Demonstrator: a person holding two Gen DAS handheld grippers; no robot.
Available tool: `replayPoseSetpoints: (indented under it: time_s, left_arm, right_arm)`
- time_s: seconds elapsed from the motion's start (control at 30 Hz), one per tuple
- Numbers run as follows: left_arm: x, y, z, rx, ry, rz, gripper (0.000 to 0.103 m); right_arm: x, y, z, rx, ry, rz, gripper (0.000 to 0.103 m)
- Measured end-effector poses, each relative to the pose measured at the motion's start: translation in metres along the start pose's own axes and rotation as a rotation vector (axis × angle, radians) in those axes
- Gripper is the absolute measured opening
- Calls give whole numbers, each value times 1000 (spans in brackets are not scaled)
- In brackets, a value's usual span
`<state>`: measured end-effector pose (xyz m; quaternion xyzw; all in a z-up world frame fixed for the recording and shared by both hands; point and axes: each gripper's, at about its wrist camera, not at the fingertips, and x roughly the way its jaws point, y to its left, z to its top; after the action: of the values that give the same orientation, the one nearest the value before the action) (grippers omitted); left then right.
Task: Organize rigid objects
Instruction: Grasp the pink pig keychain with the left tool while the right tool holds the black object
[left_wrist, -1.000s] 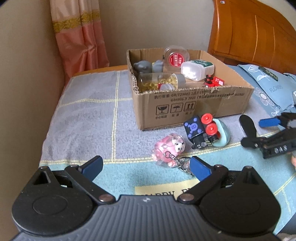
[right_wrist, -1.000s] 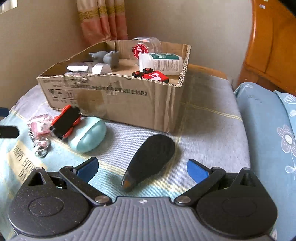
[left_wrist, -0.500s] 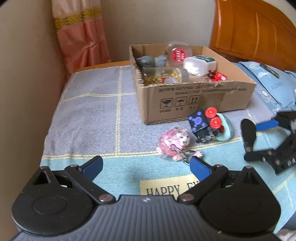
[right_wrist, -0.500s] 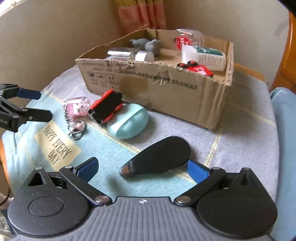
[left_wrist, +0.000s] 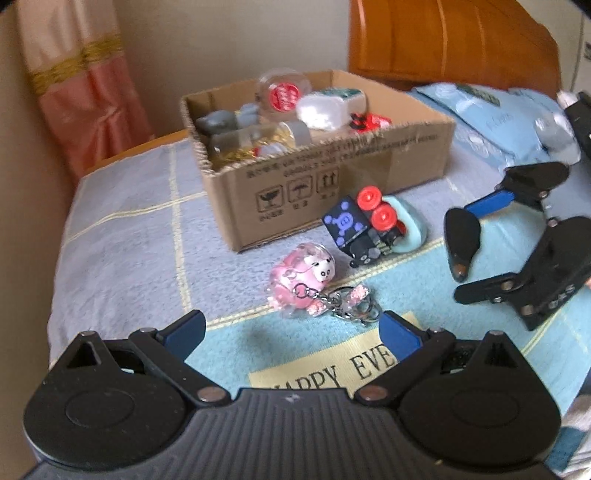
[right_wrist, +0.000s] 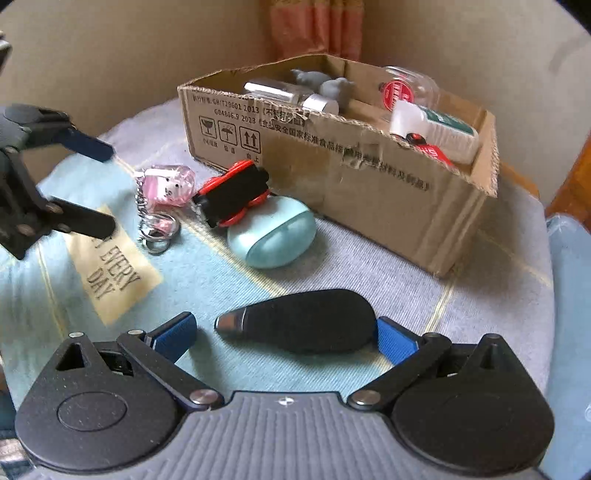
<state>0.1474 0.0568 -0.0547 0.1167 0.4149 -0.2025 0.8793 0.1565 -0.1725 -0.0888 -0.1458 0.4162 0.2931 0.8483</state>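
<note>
Landmark: cardboard box (right_wrist: 369, 177), open top, sat on a blue-grey checked cloth (left_wrist: 122, 236).
Box contents: white bottle (right_wrist: 432, 127), clear jar with red label (right_wrist: 400, 90), grey figures (right_wrist: 325, 83), clear tube with silver cap (right_wrist: 291, 96), small red item (right_wrist: 430, 149); all lay inside the box.
Left gripper (left_wrist: 291, 334): released, jaws wide apart, nothing between them; hovered well in front of the box, just short of the pink keychain.
Right gripper (right_wrist: 286, 338): spread open, not clenched; the black oval object lay between its blue fingers (right_wrist: 397, 339), wide end at or almost at the right-hand pad; contact could not be told.
Black oval object (right_wrist: 306, 321): flat on the cloth, in front of the box's near corner, metal tip pointing away from the box's right end.
Pink keychain (left_wrist: 303, 280): on the cloth in front of the box, rings (left_wrist: 351, 308) trailing toward the left gripper.
Black toy car, red wheels (left_wrist: 364, 225): tipped up, close to the box front, leaning on the teal case.
Teal case (right_wrist: 271, 236): just in front of the box wall, touching the car.
Cloth label (right_wrist: 110, 266): "EVERY DAY" patch, further out from the box than the keychain.
</note>
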Motion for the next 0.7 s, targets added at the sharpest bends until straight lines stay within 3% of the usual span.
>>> replayPoseSetpoints:
  time_s: [0.13, 0.3, 0.43, 0.7]
  left_arm:
    - [18, 3, 3, -22, 40, -2, 100]
    - [11, 11, 6, -109, -20, -36, 100]
    - [21, 12, 12, -110, -27, 25, 100]
    - [19, 30, 4, -156, -11, 43, 100]
  right_arm:
    - [-5, 3, -8, 34, -28, -37, 103]
    - [-7, 6, -12, 57, -42, -60, 103]
    - [-6, 8, -12, 58, -39, -61, 103]
    - [-7, 11, -15, 76, -55, -79, 103]
